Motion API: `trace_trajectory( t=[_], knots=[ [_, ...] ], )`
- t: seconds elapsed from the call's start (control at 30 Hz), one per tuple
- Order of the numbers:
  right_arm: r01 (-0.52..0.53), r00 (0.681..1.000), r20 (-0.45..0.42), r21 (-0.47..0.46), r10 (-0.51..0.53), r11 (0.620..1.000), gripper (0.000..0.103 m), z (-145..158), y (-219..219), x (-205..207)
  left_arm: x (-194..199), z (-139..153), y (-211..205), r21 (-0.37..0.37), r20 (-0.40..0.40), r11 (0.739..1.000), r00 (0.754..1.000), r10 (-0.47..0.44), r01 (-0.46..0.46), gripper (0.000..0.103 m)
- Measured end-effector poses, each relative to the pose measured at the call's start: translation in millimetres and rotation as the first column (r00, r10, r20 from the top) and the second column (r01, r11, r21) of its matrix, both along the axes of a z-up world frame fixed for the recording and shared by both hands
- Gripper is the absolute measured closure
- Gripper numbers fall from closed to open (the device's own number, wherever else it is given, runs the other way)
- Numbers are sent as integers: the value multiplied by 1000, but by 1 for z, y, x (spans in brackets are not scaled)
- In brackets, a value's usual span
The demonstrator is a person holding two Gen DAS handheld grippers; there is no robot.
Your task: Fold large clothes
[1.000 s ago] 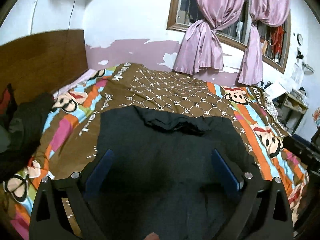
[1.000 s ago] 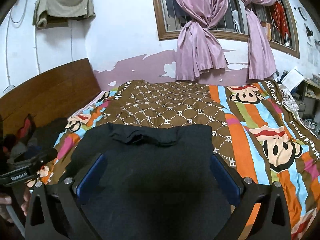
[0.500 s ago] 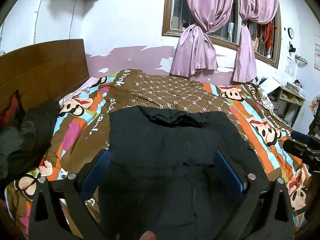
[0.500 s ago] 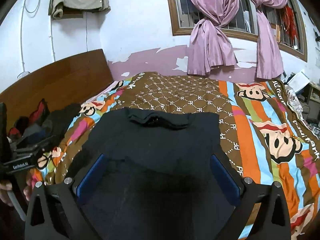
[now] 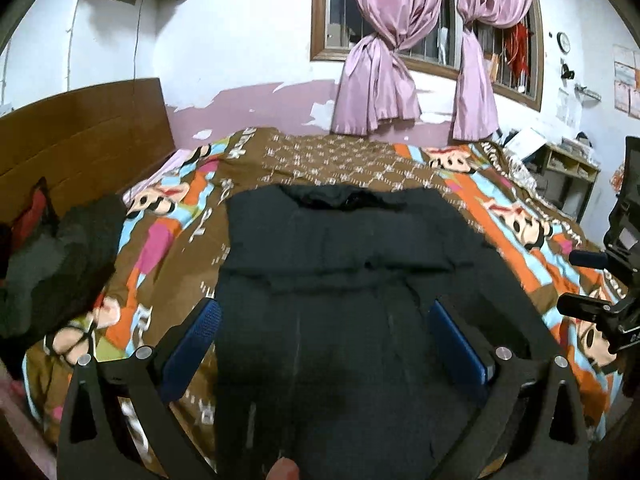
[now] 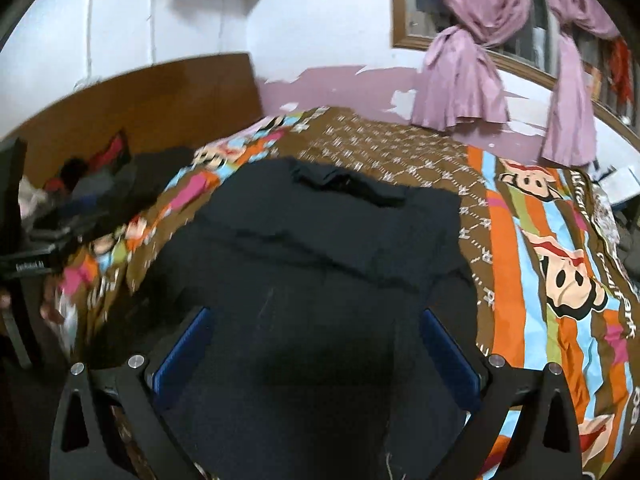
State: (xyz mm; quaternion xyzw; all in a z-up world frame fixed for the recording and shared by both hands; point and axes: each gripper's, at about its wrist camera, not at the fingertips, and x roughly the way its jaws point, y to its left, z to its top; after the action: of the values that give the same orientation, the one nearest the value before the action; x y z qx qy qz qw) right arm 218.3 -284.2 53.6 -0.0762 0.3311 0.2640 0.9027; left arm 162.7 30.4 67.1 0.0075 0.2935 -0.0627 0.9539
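A large black garment lies flat on the cartoon-print bedspread, with a bunched collar edge at its far end and a crosswise fold line halfway down. My left gripper hovers open over its near half, blue pads spread wide and holding nothing. In the right wrist view the same garment fills the middle, and my right gripper hangs open above it, also holding nothing. The right gripper's body shows at the left wrist view's right edge. The left gripper's body shows at the right wrist view's left edge.
A heap of dark clothes sits at the left by the wooden headboard. Pink curtains hang at the window behind the bed. A small shelf stands right of the bed. A fingertip shows at the bottom edge.
Both grippers have drawn back from the garment, so more of its near half and the bed show. The right wrist view has tilted and swung. Both stay open.
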Motion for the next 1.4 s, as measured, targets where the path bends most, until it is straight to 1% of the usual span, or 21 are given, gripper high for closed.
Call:
trace_trajectory(
  t=[0.03, 0.1, 0.17, 0.3, 0.4, 0.5, 0.57, 0.67, 0.73, 0.83, 0.93, 1.03, 1.17, 1.23, 1.4],
  knots=[
    [-11, 1000, -10, -11, 11, 1000, 0, -6, 0, -2, -5, -6, 1, 3, -14, 1000, 1000, 6, -6, 2],
    [-27, 999, -37, -24, 27, 999, 0, -18, 0, -6, -16, -22, -2, 43, -64, 999, 998, 23, -20, 2],
    [-36, 997, -66, -33, 33, 999, 0, -30, -3, -10, -25, -41, -3, 57, -114, 998, 993, 31, -25, 2],
    [-46, 992, -121, -70, 37, 996, 0, -54, -8, -18, -42, -73, -5, 33, -207, 999, 977, 46, -40, 2],
    [-63, 986, -156, -85, 49, 994, 0, -65, -10, -22, -50, -89, -11, 31, -260, 999, 965, 43, -36, 2],
    [-90, 983, -172, -109, 71, 990, 0, -74, -7, -26, -54, -100, -21, 53, -295, 999, 955, 21, -6, 2],
    [-112, 978, -189, -122, 87, 986, 0, -80, -6, -28, -55, -107, -28, 88, -304, 996, 953, 7, 21, 2],
    [-144, 968, -228, -147, 109, 979, 0, -94, -3, -32, -56, -120, -31, 119, -329, 991, 944, -10, 52, 2],
    [-169, 959, -254, -168, 123, 971, 0, -104, -1, -34, -59, -133, -34, 142, -360, 987, 933, -14, 69, 2],
    [-210, 945, -293, -201, 146, 957, 0, -119, 1, -39, -62, -149, -36, 169, -426, 980, 905, -25, 107, 2],
    [-261, 930, -320, -235, 179, 936, 0, -132, 6, -45, -67, -156, -37, 175, -439, 978, 898, -29, 117, 2],
    [-315, 917, -332, -261, 222, 912, 0, -138, 11, -52, -69, -164, -36, 181, -462, 976, 887, -27, 125, 2],
    [-385, 899, -332, -293, 284, 875, 0, -143, 20, -64, -72, -172, -39, 216, -485, 966, 875, -18, 139, 2],
    [-406, 892, -336, -305, 301, 862, 0, -146, 22, -68, -73, -175, -38, 229, -486, 962, 874, -22, 151, 2],
    [-416, 891, -342, -353, 298, 838, 0, -153, 23, -70, -77, -181, -37, 241, -497, 956, 867, -25, 166, 2]
  ],
)
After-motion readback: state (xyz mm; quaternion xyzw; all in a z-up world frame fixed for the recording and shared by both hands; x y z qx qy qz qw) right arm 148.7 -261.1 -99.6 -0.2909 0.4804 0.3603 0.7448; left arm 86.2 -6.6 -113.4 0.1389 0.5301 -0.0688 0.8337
